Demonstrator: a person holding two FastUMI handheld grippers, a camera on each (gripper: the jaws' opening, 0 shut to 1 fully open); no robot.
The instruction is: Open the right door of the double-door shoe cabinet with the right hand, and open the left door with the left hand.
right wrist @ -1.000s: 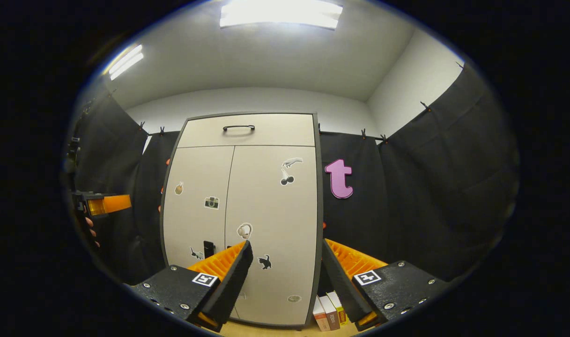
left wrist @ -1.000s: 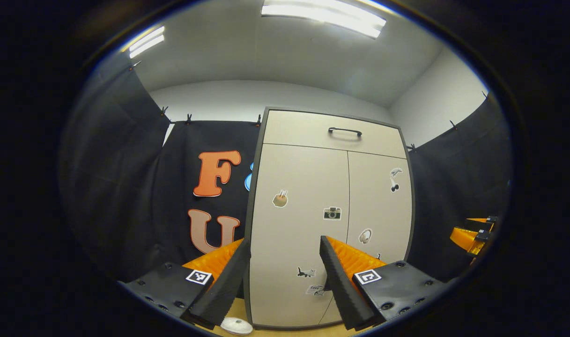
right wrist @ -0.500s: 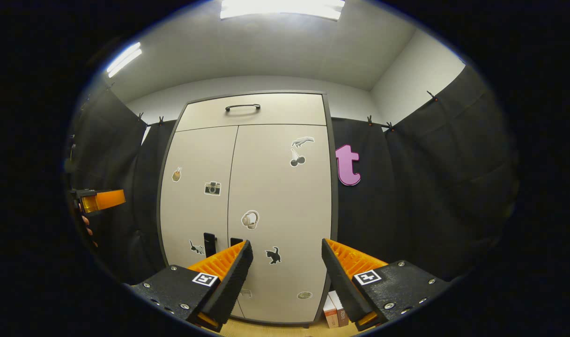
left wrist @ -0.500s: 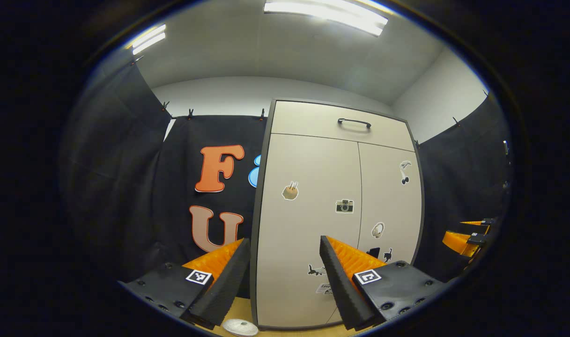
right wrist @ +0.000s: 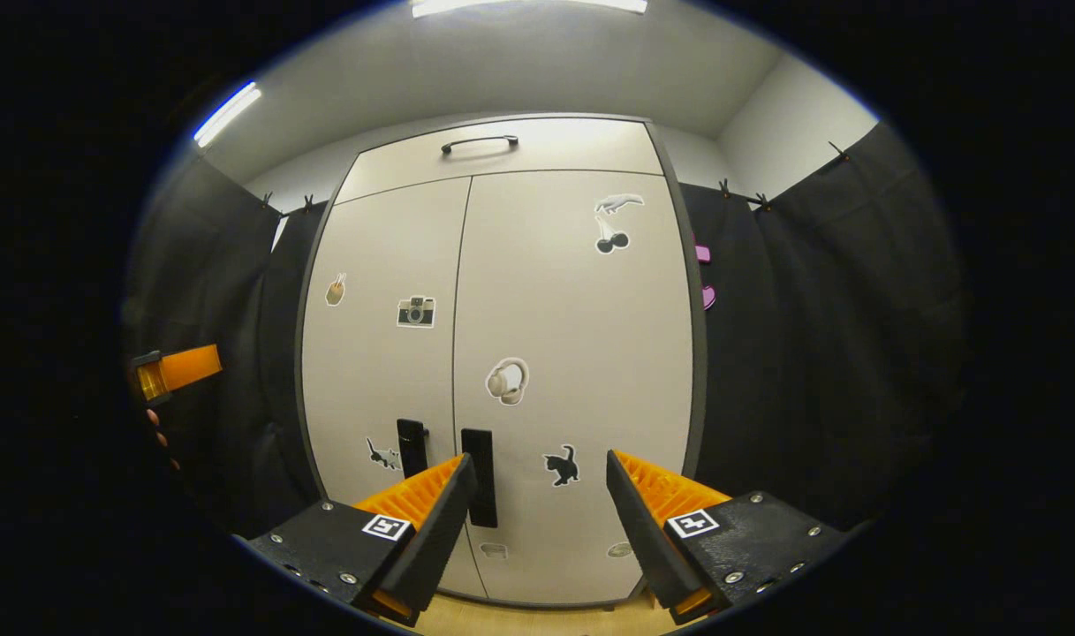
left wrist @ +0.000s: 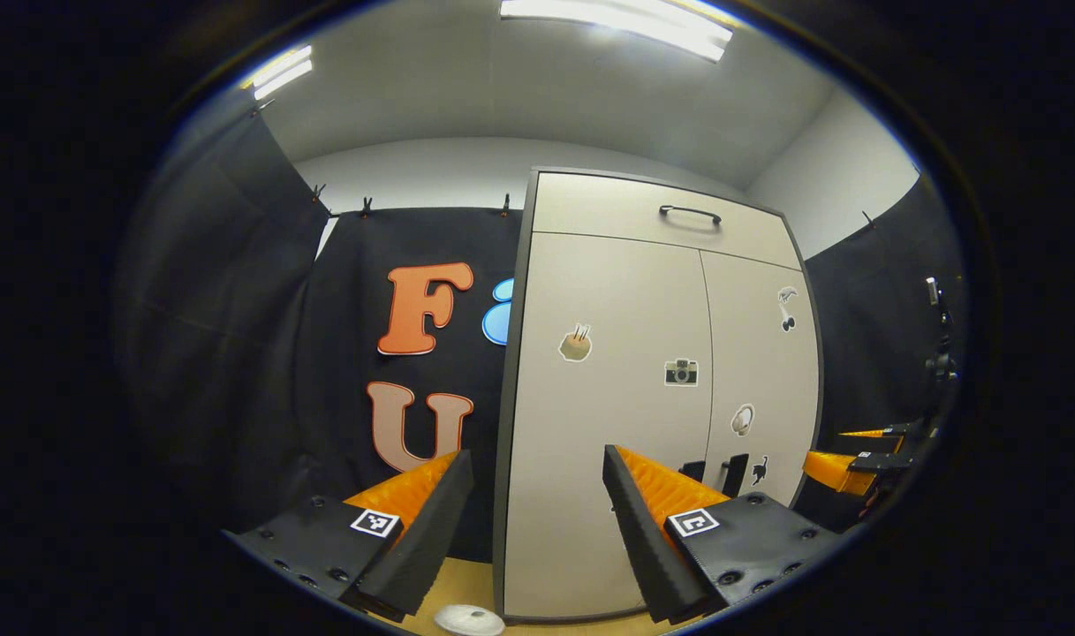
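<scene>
1. Closest to me in the right gripper view, my right gripper (right wrist: 537, 521) has its two fingers spread wide apart with nothing between them; the black pads face each other across the gap, orange ribbing behind them.
2. In the left gripper view, my left gripper (left wrist: 537, 521) is the same story: fingers well apart, gripping nothing.
3. Low between the left gripper's fingers, a small white round object (left wrist: 469, 620) lies on the wooden floor (left wrist: 466, 583), just beside the cabinet's bottom corner.
4. Just past my right fingertips, the right door handle (right wrist: 479, 477), a black upright bar, stands near my left-hand finger but apart from it. The left door handle (right wrist: 411, 447) sits just across the seam.
5. Ahead, the shoe cabinet (right wrist: 502, 353) faces me, both doors shut. The right door (right wrist: 581, 353) carries headphone, cat and cherry stickers; the left door (right wrist: 387, 353) carries a camera sticker and two others.
6. From the left gripper view, the left door (left wrist: 608, 397) lies straight ahead, and the right gripper (left wrist: 846, 464) pokes in at the far right edge.
7. Up top, a drawer front (right wrist: 502, 155) with a black handle.
8. Behind it all, black cloth (right wrist: 811, 309) and a grey wall.
</scene>
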